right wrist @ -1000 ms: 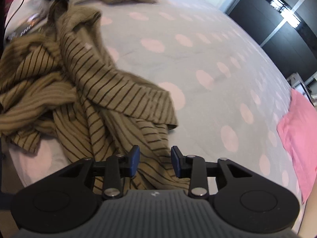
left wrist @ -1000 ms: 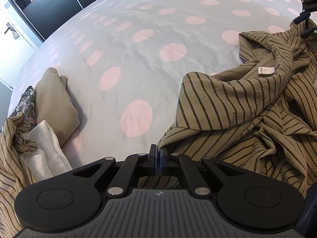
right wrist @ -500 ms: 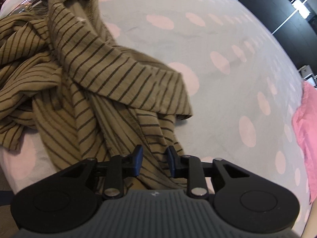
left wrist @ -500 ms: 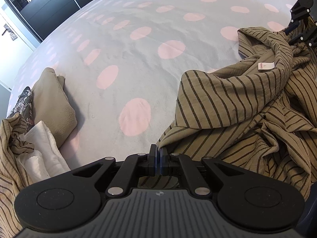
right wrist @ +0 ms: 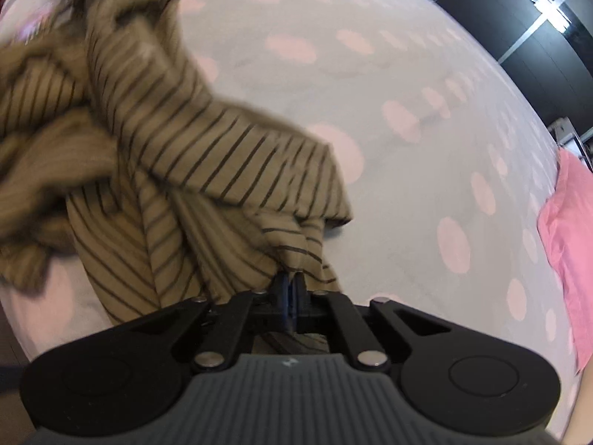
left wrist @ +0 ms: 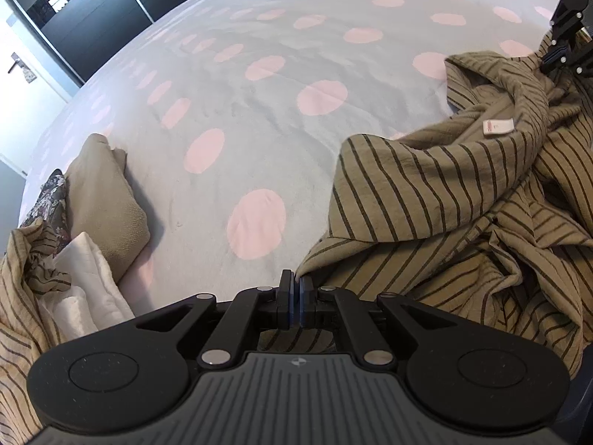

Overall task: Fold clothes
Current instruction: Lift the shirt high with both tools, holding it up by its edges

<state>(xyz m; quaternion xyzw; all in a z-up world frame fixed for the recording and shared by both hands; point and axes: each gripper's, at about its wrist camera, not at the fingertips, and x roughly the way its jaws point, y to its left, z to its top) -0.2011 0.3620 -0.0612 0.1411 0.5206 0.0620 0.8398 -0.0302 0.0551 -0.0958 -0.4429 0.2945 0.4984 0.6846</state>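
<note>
Change: the right gripper (right wrist: pixel 290 287) has just been closing; its fingers, spread a second ago over the striped shirt (right wrist: pixel 222 170), now pinch a fold of its cloth.
Left wrist view, left gripper (left wrist: pixel 295 296): fingers pressed together at the near corner of the striped shirt (left wrist: pixel 444 200); cloth seems caught between them, hard to confirm.
Left wrist view, shirt: crumpled on the bed (left wrist: pixel 259 111), on the right side, white label (left wrist: pixel 498 127) showing.
Left wrist view, other clothes: a tan folded piece (left wrist: pixel 107 200) and a white one (left wrist: pixel 89 282) at the left edge.
Left wrist view, right gripper (left wrist: pixel 561 48): at the shirt's far corner.
Right wrist view, shirt: bunched to the left, blurred.
Right wrist view, pink cloth (right wrist: pixel 570 230): at the right edge, well apart from the shirt.
</note>
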